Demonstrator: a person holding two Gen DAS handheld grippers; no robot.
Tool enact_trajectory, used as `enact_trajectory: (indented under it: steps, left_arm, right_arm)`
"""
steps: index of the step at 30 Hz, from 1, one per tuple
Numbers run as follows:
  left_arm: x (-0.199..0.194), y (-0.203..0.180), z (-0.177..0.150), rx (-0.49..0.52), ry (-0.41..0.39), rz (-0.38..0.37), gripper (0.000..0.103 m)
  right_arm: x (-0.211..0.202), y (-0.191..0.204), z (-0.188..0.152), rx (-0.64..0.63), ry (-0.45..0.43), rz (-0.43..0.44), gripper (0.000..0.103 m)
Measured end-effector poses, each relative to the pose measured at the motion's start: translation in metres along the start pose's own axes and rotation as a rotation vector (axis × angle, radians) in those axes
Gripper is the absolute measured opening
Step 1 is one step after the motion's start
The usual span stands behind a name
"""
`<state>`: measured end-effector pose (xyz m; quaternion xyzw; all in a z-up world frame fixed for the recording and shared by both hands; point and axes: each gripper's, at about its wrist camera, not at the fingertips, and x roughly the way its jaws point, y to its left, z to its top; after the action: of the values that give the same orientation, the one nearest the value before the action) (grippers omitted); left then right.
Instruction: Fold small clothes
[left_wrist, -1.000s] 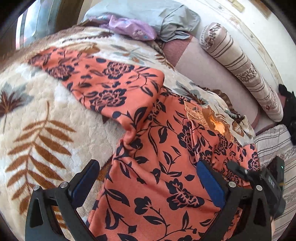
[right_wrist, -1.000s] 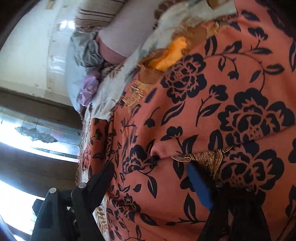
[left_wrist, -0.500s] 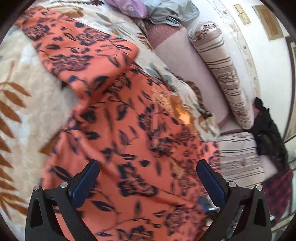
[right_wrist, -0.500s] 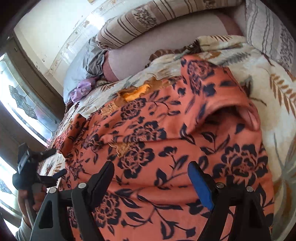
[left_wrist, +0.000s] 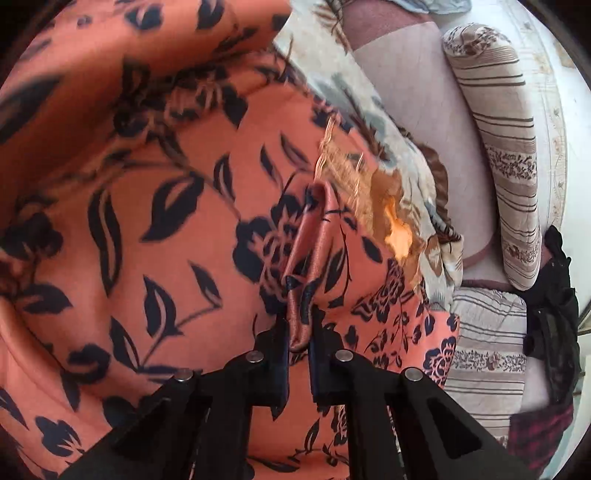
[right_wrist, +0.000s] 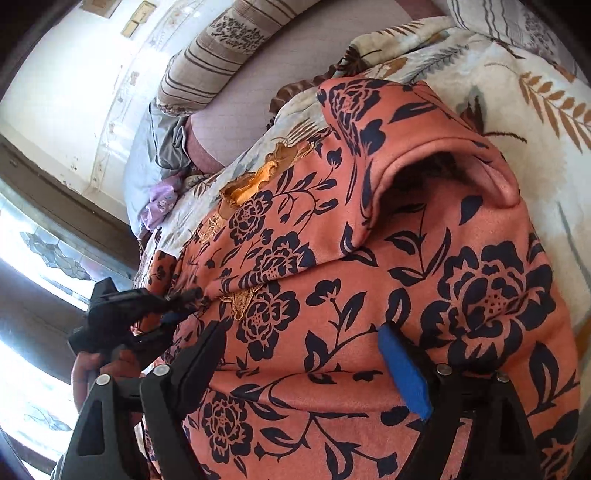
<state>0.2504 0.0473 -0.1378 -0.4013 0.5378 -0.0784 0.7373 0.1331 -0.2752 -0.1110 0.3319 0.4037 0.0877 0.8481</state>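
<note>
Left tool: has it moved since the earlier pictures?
Yes. The left tool has moved toward the striped bolster and closed, pinching a fold of the orange floral garment.

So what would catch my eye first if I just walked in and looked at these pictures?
First, the orange garment with dark flowers, spread over a cream blanket with brown leaves and filling both views. Then the left gripper, whose jaws have just closed on a raised fold of that cloth, while the right gripper stands open above it. Behind lies a striped bolster against the wall.
</note>
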Motion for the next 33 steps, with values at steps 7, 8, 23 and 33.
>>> enact_trajectory:
  steps: [7,8,23,33]
  left_arm:
    - [-0.094,-0.066,-0.028,0.439,-0.369,0.096,0.008]
    - [-0.082,-0.057,-0.026,0.432,-0.338,0.137,0.009]
    - [-0.027,0.015,-0.020,0.434,-0.217,0.174,0.010]
    - [-0.007,-0.005,-0.015,0.468,-0.219,0.240,0.011]
  right_arm:
    - [0.002,0.000,-0.001,-0.002,0.001,-0.003,0.087]
    - [0.003,0.001,-0.001,-0.005,0.000,-0.009,0.087]
    - [-0.001,0.006,0.079,0.032,-0.096,0.070,0.087]
    - [0.027,-0.018,0.098,0.055,-0.120,-0.071,0.088]
